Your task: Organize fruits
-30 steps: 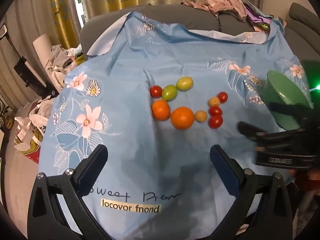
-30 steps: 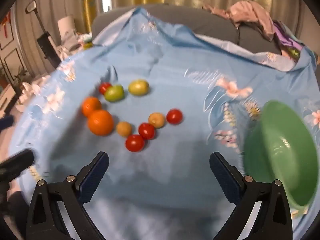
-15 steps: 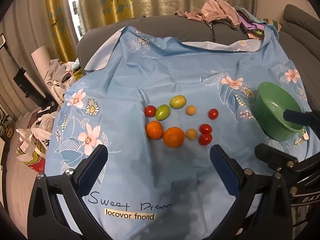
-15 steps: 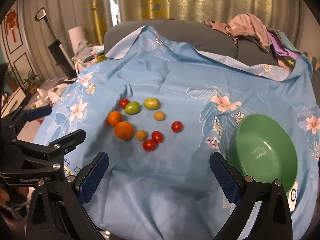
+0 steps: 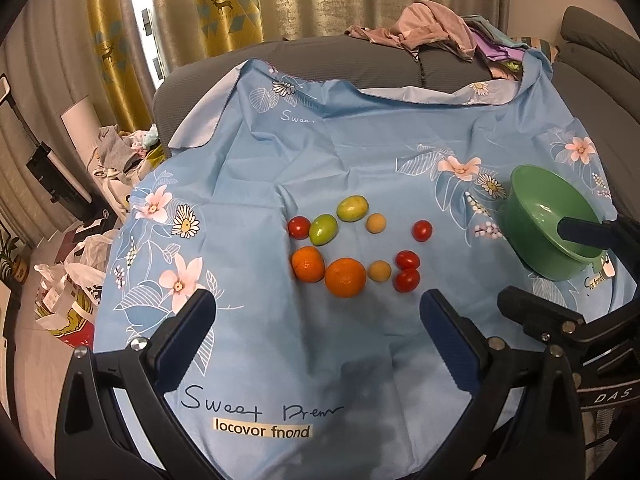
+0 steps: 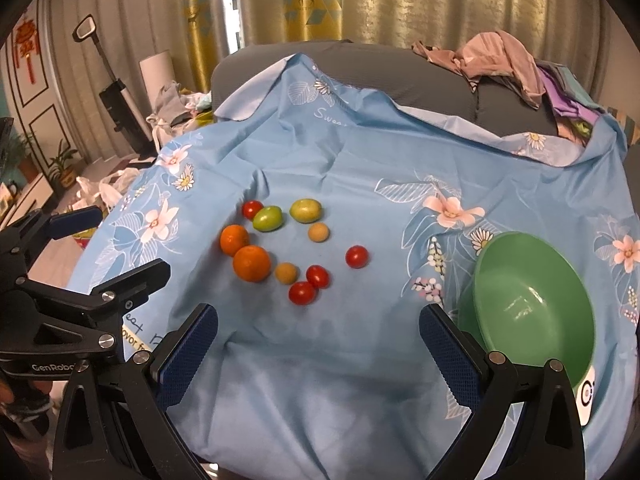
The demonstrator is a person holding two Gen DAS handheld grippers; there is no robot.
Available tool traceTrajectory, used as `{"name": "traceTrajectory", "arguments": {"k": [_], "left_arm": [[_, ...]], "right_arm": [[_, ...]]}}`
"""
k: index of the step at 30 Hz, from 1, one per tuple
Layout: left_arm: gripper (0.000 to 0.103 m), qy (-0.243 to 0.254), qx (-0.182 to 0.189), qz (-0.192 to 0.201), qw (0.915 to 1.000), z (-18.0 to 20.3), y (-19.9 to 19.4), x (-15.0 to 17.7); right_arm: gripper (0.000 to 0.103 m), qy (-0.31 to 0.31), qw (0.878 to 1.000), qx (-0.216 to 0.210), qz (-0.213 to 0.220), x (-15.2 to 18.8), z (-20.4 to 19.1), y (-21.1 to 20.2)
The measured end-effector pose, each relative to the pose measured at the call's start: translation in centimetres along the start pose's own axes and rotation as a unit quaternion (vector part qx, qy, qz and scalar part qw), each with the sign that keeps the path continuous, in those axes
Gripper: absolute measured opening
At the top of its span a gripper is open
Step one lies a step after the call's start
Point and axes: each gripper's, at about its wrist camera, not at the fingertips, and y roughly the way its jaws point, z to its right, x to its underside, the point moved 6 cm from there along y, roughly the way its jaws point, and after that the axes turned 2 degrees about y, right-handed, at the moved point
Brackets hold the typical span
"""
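Observation:
Several fruits lie in a cluster on the blue flowered cloth [image 5: 360, 152]: two oranges [image 5: 345, 277] [image 6: 251, 263], two green fruits [image 5: 352, 208] [image 6: 305, 210], several red cherry tomatoes [image 5: 407, 280] [image 6: 356, 256] and two small tan fruits [image 5: 376, 223] [image 6: 286, 272]. An empty green bowl [image 5: 548, 224] [image 6: 532, 304] sits on the cloth to the right of them. My left gripper [image 5: 318, 340] is open and empty, held back near the cloth's front edge. My right gripper [image 6: 318, 344] is open and empty too, to the right of the left one [image 6: 80, 280].
The cloth covers a grey sofa [image 5: 340, 60] with a pile of clothes [image 5: 432, 32] at the back right. Bags and clutter [image 5: 72, 280] lie on the floor to the left. Curtains [image 6: 360, 0] hang behind. A vacuum [image 6: 116, 96] stands by the wall.
Both grippers have pulled back and risen, so the fruits and bowl look smaller and farther. One tan fruit and one red tomato now lie apart from the cluster. The bowl sits upright.

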Motion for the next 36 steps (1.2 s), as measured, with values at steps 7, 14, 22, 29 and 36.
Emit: {"name": "traceTrajectory", "arguments": {"k": [7,14,22,29,36], "left_arm": [[0.102,-0.002,-0.001,0.000,1.0000,-0.08,-0.03,0.02],[0.102,-0.002,0.000,-0.001,1.0000,-0.22,0.02,0.06],[0.102,-0.003,0.000,-0.001,1.0000,-0.25,0.02,0.08],[0.102,-0.004,0.002,-0.004,1.0000,-0.39,0.20,0.33],[0.102,-0.003,0.002,-0.007,1.0000,-0.39,0.38,0.51]], "right_arm": [[0.102,-0.001,1.000,0.000,0.000,0.04,0.01,0.01],[0.102,-0.001,1.000,-0.001,0.001,-0.17,-0.10,-0.06],[0.102,-0.002,1.000,0.000,0.002,-0.22,-0.11,-0.12],[0.102,-0.002,1.000,0.000,0.001,-0.24,-0.12,-0.07],[0.102,-0.003,1.000,0.000,0.001,-0.26,-0.10,-0.04]]}}
